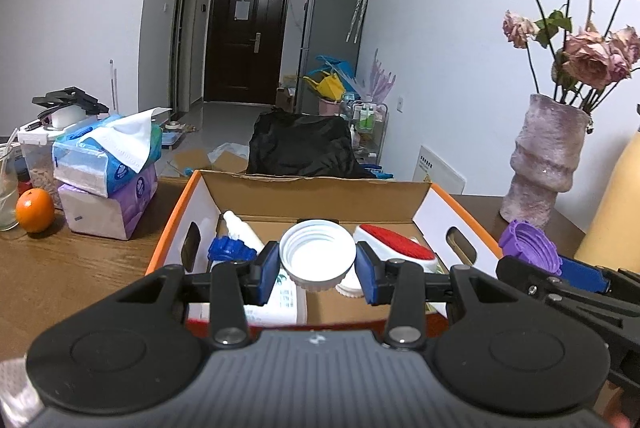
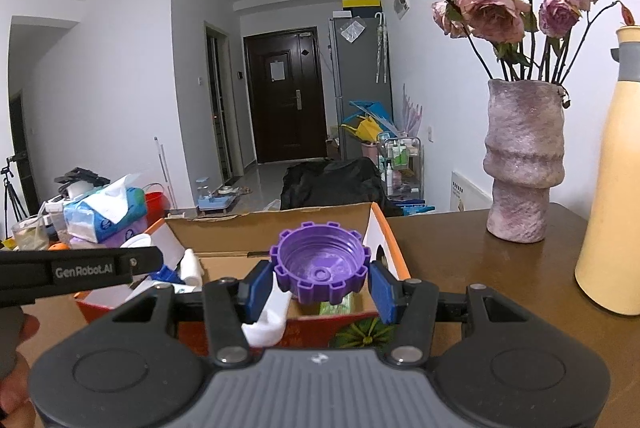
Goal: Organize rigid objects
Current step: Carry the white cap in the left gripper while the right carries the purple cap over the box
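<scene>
An open cardboard box with orange edges and white side flaps [image 1: 440,206] sits on a dark brown wooden table [image 1: 80,268] and serves as the landmark here. The left gripper [image 1: 318,266], black with blue pads, is clamped on a round white plastic screw cap [image 1: 317,254], holding it open side toward the camera just above the box's near edge. The right gripper [image 2: 320,278] is closed the same way on a purple plastic cap with a notched, gear-like rim [image 2: 320,262], held over the box's near right corner; in the left wrist view that purple cap [image 1: 528,246] appears just outside the box's right flap. Inside the box lie a white bottle with a blue trigger sprayer [image 1: 236,242] at the left and a white brush with a red pad [image 1: 396,248] at the right. Left of the box stand a stack of soft tissue packs, blue over purple [image 1: 108,176], and beyond them an orange [image 1: 35,210]. Right of the box stand a rough mauve ceramic vase of dried pink roses [image 2: 524,160] and, farther right, a tall pale yellow bottle [image 2: 612,188]. Behind the box is a black bag [image 1: 300,144].
</scene>
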`<state>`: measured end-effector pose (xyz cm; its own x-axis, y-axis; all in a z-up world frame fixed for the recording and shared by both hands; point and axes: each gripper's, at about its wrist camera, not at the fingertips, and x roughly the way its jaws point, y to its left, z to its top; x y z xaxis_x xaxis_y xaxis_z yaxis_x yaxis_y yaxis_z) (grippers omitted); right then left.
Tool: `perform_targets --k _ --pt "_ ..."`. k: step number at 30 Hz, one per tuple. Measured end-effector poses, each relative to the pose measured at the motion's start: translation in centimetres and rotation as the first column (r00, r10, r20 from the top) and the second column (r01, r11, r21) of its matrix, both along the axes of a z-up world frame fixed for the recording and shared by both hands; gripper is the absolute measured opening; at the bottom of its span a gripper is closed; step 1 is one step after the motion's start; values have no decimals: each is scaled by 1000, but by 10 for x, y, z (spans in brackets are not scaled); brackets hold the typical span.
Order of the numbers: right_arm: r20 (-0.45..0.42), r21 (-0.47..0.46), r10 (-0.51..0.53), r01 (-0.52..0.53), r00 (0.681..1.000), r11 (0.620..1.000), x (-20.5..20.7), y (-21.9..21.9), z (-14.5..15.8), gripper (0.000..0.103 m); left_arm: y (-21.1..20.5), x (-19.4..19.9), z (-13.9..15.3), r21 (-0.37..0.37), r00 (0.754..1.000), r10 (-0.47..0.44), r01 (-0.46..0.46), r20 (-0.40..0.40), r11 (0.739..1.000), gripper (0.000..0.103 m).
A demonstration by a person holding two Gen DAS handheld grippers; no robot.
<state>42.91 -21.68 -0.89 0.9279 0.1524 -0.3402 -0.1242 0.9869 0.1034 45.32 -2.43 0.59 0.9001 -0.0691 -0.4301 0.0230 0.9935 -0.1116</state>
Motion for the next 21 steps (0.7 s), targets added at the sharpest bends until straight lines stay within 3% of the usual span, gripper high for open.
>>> perform_targets --k 21 --pt "-34 -12 1 -1 999 1000 73 -10 -5 52 7 58 -10 42 999 34 -34 -6 999 41"
